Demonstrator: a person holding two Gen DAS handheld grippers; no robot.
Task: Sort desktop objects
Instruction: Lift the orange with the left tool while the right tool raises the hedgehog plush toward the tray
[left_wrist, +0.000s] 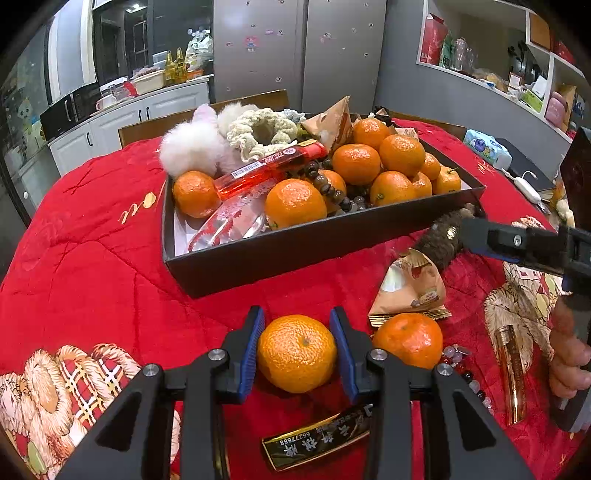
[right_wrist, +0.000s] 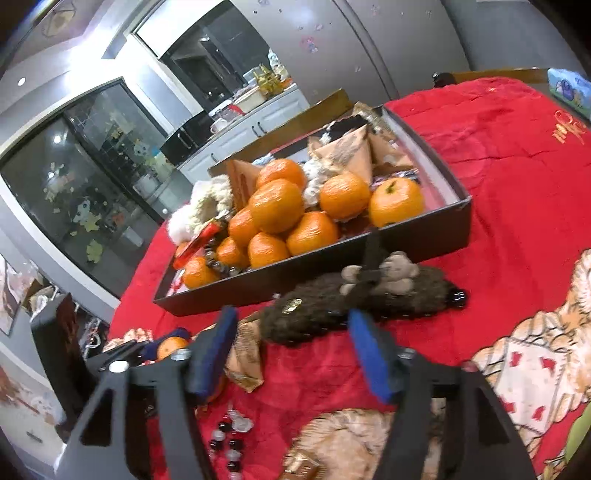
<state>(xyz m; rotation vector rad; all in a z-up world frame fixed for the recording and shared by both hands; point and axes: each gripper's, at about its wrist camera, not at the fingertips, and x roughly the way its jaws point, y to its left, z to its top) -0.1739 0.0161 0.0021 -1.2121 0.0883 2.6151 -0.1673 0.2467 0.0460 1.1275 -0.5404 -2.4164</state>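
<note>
- Step in hand, by the look of it: picking loose items off the red cloth and loading them into the black box.
- Your left gripper has its jaws on either side of a tangerine on the cloth, near the box's front wall. Both blue pads touch or nearly touch the peel; a firm grip cannot be confirmed.
- Your right gripper has its jaws wide apart and holds nothing. It points at the brown plush lying just beside the box.
- Next move, left: close until the fruit is secure, lift above the box wall, and set it with the other tangerines.
- Next move, right: advance so the pads straddle the plush body, then close.
- Remaining on the cloth: a second tangerine, a snack packet, beads, a gold bar and a gold tube.
</note>
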